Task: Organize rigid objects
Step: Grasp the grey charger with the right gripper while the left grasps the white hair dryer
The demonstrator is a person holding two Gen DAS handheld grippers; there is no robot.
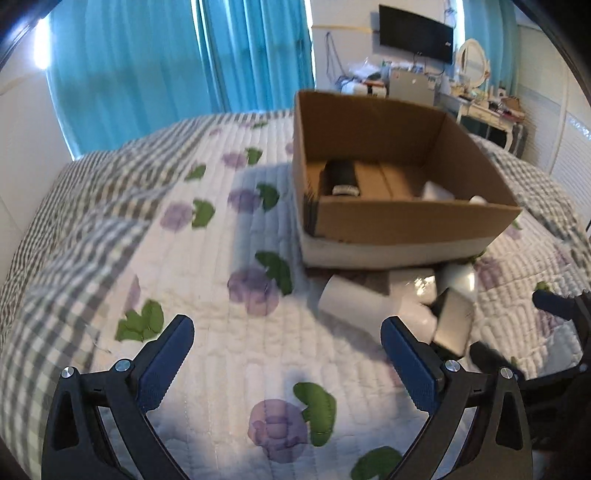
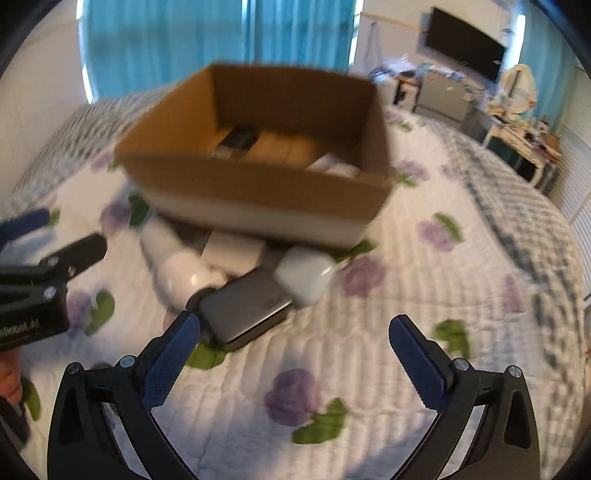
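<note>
An open cardboard box sits on the quilted bed and holds a black cylinder and white items. In front of it lies a pile: a white bottle, a white box, a white case and a flat grey metal case. My left gripper is open and empty over the quilt, left of the pile. My right gripper is open and empty just in front of the grey case.
The bed carries a white quilt with purple flowers and a grey checked blanket. Blue curtains hang behind. A cluttered desk with a wall television and a mirror stands at the back right.
</note>
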